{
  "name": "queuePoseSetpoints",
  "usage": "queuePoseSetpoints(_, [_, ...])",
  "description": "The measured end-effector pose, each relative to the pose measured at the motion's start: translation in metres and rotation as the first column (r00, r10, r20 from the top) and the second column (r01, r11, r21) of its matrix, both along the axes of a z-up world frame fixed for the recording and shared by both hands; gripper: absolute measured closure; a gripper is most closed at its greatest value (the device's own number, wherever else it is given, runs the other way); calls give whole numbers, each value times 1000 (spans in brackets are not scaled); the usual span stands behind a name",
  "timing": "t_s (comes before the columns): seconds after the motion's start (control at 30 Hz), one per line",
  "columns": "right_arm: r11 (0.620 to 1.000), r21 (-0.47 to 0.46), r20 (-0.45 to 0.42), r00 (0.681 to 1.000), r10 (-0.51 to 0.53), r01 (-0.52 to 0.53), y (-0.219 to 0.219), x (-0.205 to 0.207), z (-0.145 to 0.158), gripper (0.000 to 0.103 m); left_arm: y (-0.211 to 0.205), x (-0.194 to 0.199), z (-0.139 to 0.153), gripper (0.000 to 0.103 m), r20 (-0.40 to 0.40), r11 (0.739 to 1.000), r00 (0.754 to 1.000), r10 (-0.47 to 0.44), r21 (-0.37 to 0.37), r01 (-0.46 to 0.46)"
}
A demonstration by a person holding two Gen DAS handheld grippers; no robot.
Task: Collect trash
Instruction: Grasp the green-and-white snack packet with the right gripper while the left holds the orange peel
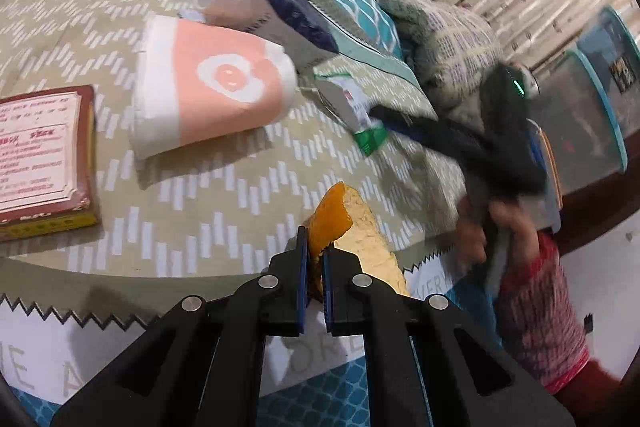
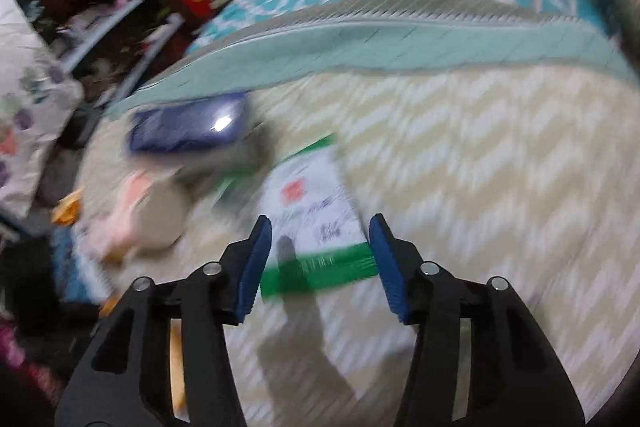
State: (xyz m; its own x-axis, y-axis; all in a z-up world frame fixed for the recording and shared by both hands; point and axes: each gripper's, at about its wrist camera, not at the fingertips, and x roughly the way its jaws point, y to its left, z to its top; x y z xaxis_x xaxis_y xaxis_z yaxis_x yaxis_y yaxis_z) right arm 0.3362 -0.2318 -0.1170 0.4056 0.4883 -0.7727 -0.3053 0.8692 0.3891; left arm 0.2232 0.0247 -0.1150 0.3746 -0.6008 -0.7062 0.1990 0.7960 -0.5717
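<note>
While left gripper [image 1: 315, 254] pinches orange peel [image 1: 344, 223], right fingers [image 2: 256, 263] half-open over green-white wrapper [image 2: 312, 223], beside blue packet [image 2: 188, 125].

Even indoor light — right view motion-blurred, left sharper; fisheye-bent, dark corners.

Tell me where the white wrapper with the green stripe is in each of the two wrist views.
Left wrist view: the white and green wrapper lies right of centre on the bedspread, at the tips of the right gripper.
Right wrist view: the wrapper lies at the lower centre, between the open jaws.
Shared landmark: the dark blue packet beside the mint-green quilt border.
</note>
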Motion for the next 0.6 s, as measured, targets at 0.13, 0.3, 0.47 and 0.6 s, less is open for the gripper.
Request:
queuePoseSetpoints(0.13, [999,26,8,999,41,-41,5,-30,1,52,2,-1,1,97,1,1000,1000,9,1,-9])
queuePoseSetpoints(0.3, [998,6,43,997,-70,70,-5,-21,0,50,2,-3,1,97,6,1000,1000,12,5,-12])
queuePoseSetpoints(0.47, [994,-98,116,993,-28,40,23,-23,0,42,5,-4,0,97,3,1000,1000,13,-3,-13])
queuePoseSetpoints(0.6, [967,-256,159,986,47,-4,47,-32,-1,87,5,-5,-1,97,4,1000,1000,13,-5,-13])
